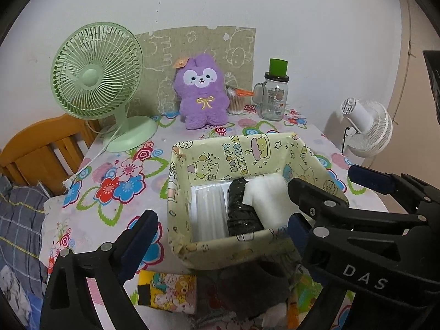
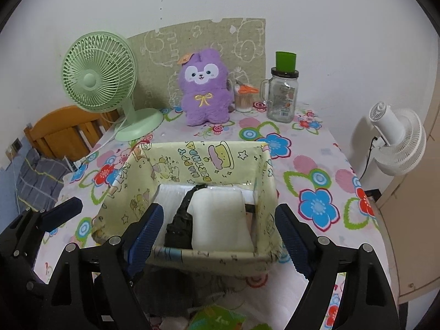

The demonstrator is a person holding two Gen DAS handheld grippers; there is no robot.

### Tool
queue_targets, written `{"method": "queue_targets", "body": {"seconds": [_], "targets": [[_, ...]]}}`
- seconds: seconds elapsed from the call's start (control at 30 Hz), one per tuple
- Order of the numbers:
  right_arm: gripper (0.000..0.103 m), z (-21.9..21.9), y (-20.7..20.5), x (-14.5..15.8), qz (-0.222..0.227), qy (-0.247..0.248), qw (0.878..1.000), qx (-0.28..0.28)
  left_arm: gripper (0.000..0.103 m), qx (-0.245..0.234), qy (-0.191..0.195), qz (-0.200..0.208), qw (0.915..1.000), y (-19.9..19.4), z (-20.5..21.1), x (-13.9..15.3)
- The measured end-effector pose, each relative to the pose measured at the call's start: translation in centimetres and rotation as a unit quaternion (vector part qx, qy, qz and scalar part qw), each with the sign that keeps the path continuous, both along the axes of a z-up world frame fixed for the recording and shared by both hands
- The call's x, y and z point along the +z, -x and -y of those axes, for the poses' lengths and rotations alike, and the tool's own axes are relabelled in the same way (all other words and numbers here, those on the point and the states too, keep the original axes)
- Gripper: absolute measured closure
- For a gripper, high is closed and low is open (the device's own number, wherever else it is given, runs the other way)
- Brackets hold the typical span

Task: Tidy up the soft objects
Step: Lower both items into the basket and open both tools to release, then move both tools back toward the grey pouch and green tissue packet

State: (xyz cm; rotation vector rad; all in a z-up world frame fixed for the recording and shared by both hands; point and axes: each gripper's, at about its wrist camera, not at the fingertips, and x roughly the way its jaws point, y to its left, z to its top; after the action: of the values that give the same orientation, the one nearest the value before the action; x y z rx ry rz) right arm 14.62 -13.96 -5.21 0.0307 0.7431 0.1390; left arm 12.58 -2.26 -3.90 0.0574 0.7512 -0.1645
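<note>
A yellow cartoon-print fabric basket [image 1: 236,253] [image 2: 209,162] stands mid-table. Inside lie a white foam block [image 1: 272,200] [image 2: 220,220], a black wrapped bundle [image 1: 242,209] [image 2: 183,222] and a white ribbed pack [image 1: 210,214] [image 2: 170,195]. A purple plush [image 1: 202,93] [image 2: 205,88] sits at the back. My left gripper [image 1: 220,242] is open, straddling the basket's near wall. My right gripper [image 2: 217,236] is open, also at the near wall; its body shows at the right of the left wrist view. Grey cloth [image 1: 247,288] [image 2: 170,288] and colourful soft items [image 1: 167,291] lie below the grippers.
A green desk fan [image 1: 96,77] [image 2: 99,77] stands back left. A glass jar with green lid [image 1: 275,93] [image 2: 283,93] and a cotton-swab tub [image 1: 236,101] [image 2: 243,99] stand back right. A white fan [image 1: 365,126] [image 2: 396,143] is off the table's right; a wooden chair [image 1: 35,151] left.
</note>
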Motion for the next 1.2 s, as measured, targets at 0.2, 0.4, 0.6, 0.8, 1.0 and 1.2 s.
{"method": "queue_targets", "body": {"seconds": [0.2,0.4,0.6,0.8,1.0,1.2], "targets": [[0.017,0.4,1.6,0.6,0.009,0.0,1.0,-0.009,0.005,0.002,0.004,0.008,1.0,1.4,-0.1,0.6],[0.013,0.5,3.0,1.1,0.02,0.002,1.0,-0.011,0.004,0.008,0.004,0.013,0.9999,2.7,-0.4,0.8],[0.013,0.5,4.3,0.9,0.02,0.001,1.0,-0.008,0.004,0.013,0.004,0.012,0.9998,3.8,-0.8,0.5],[0.013,0.3,5.3,0.4,0.015,0.003,1.0,-0.009,0.004,0.022,0.01,0.005,0.9997,4.4,-1.5,-0.2],[0.013,0.1,6.0,-0.3,0.009,-0.001,1.0,-0.011,0.004,0.018,0.007,0.001,0.9998,4.9,-1.7,-0.9],[0.013,-0.2,6.3,-1.5,-0.003,0.001,1.0,-0.01,0.004,0.023,0.013,-0.013,0.9996,5.5,-2.2,-2.3]]}}
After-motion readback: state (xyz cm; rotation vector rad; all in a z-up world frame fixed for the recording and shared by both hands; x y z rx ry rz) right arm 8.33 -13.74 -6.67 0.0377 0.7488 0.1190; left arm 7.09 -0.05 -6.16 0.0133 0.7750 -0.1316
